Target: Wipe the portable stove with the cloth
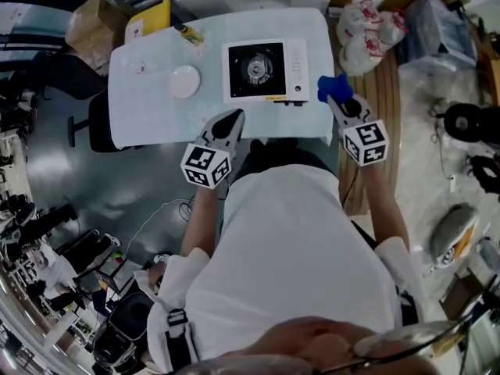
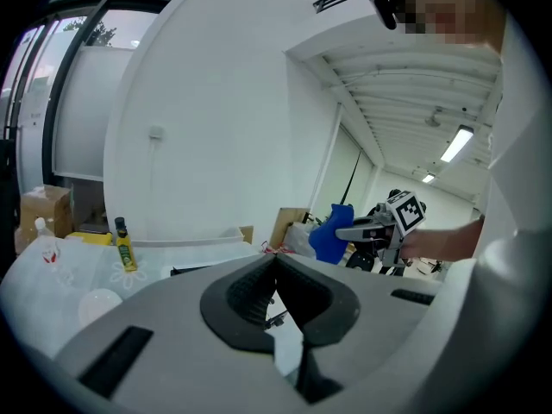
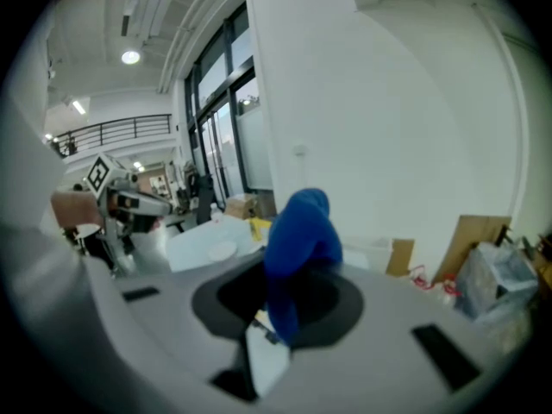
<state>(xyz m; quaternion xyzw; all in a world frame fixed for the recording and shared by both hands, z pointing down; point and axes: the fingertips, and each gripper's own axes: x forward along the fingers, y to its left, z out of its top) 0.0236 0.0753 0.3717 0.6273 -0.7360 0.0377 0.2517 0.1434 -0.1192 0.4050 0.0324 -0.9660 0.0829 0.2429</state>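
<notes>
The portable stove [image 1: 264, 70] lay flat on the tabletop [image 1: 156, 108], right of its middle and toward the far side. It was a white rectangular unit with a square black cooking area on its left part, a round metal burner at the centre of that area, and a narrow white control strip along its right end. A yellow label showed on its near edge. The cloth [image 1: 334, 87] was bright blue and bunched. It was pinched between the closed jaws of the right tool [image 3: 280, 317] and stood up above them in a rounded lump, hanging in the air just right of the stove, over the tabletop's right edge.
</notes>
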